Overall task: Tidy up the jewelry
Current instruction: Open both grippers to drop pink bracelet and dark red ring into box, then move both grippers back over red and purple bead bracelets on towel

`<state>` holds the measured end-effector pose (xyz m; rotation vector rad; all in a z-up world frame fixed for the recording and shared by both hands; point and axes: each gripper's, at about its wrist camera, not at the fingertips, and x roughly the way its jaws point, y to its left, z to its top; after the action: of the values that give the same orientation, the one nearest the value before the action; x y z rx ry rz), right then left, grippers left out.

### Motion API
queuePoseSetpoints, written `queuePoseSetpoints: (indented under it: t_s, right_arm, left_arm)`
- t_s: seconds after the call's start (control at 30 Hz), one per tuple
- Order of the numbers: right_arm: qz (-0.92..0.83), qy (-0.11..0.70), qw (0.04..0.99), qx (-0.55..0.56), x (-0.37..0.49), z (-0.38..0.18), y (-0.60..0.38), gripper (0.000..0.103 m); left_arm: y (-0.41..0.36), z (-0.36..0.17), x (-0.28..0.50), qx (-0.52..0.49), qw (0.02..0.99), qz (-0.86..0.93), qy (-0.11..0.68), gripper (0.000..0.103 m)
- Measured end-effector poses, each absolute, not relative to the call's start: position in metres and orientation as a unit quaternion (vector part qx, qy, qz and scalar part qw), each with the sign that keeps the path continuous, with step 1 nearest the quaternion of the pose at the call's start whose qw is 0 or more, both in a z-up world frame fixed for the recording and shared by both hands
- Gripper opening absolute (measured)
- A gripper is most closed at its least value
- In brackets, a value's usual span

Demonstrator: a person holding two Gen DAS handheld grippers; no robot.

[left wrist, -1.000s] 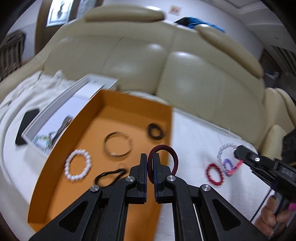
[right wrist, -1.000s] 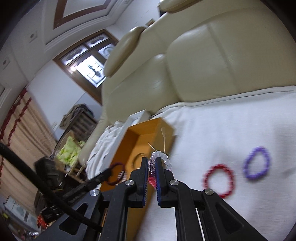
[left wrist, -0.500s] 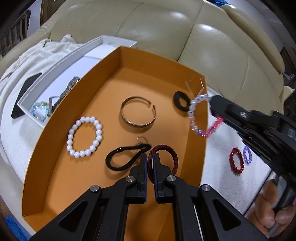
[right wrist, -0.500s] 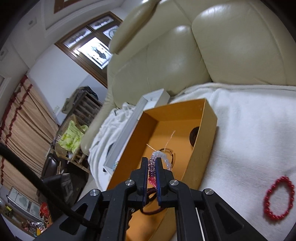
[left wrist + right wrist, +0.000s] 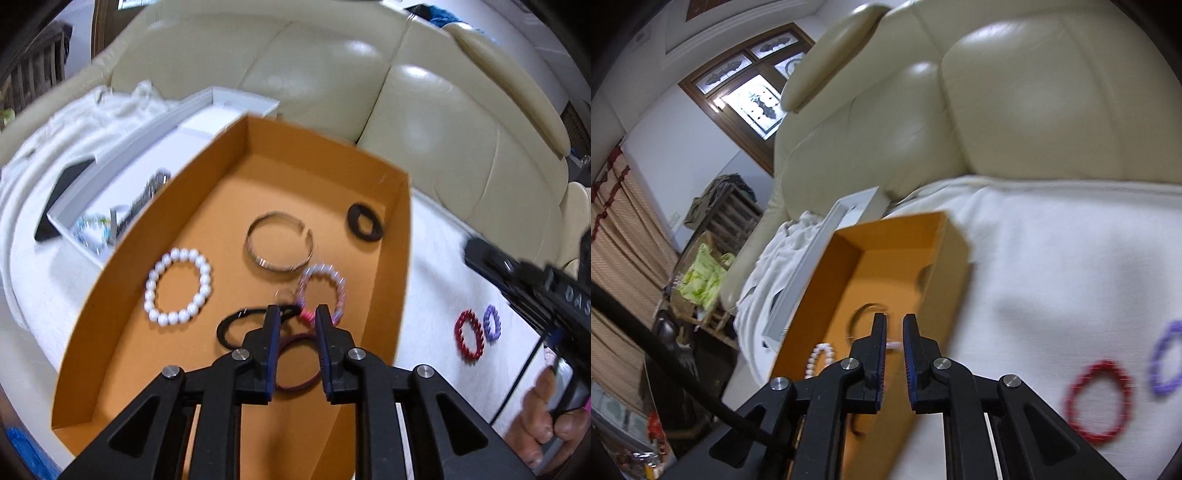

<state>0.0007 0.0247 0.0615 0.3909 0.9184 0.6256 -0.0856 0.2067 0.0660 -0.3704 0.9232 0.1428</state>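
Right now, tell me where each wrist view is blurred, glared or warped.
Left wrist view: motion smear on the metal bangle and the white tray, glare patches on the sofa, strong fisheye bowing. Right wrist view: red bracelet and purple bracelet smeared, orange box soft, window overexposed.

Box (image 5: pixel 402 258) on blanket (image 5: pixel 436 258) w/ bracelets (image 5: pixel 179 286) inside; 2 more bracelets (image 5: pixel 469 339) on blanket right of box; tray (image 5: pixel 74 192) left

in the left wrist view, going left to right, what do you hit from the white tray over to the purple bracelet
white tray → pearl bracelet → silver bangle → black scrunchie → red bracelet → purple bracelet
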Motion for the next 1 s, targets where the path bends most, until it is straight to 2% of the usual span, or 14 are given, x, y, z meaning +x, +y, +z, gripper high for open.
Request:
queuePoseSetpoints:
  t_s: [0.23, 0.3, 0.37, 0.43, 0.47, 0.57, 1.0]
  right_arm:
    - [0.213, 0.419, 0.861, 0.192, -0.026, 0.076, -0.083, 0.014]
    - [0.191, 0.413, 0.866, 0.208, -0.039, 0.077, -0.113, 0.015]
    - [0.172, 0.407, 0.868, 0.225, -0.051, 0.073, -0.140, 0.020]
    - [0.154, 0.406, 0.870, 0.236, -0.062, 0.066, -0.159, 0.027]
    - [0.145, 0.408, 0.870, 0.236, -0.065, 0.063, -0.166, 0.030]
    - [0.133, 0.425, 0.864, 0.236, -0.066, 0.053, -0.178, 0.031]
    - [0.130, 0.451, 0.859, 0.204, -0.064, 0.038, -0.190, 0.031]
  left_arm:
    - [0.166, 0.096, -0.086, -0.093, 0.924, 0.076, 0.363, 0.036]
    - [0.148, 0.100, -0.085, -0.069, 0.932, 0.071, 0.348, 0.044]
    - [0.131, 0.104, -0.088, -0.042, 0.939, 0.065, 0.334, 0.058]
    - [0.109, 0.105, -0.087, -0.017, 0.945, 0.054, 0.322, 0.068]
    - [0.100, 0.105, -0.086, -0.007, 0.947, 0.048, 0.319, 0.069]
    - [0.071, 0.101, -0.083, 0.029, 0.946, 0.032, 0.321, 0.073]
    - [0.013, 0.080, -0.062, 0.079, 0.933, 0.006, 0.350, 0.074]
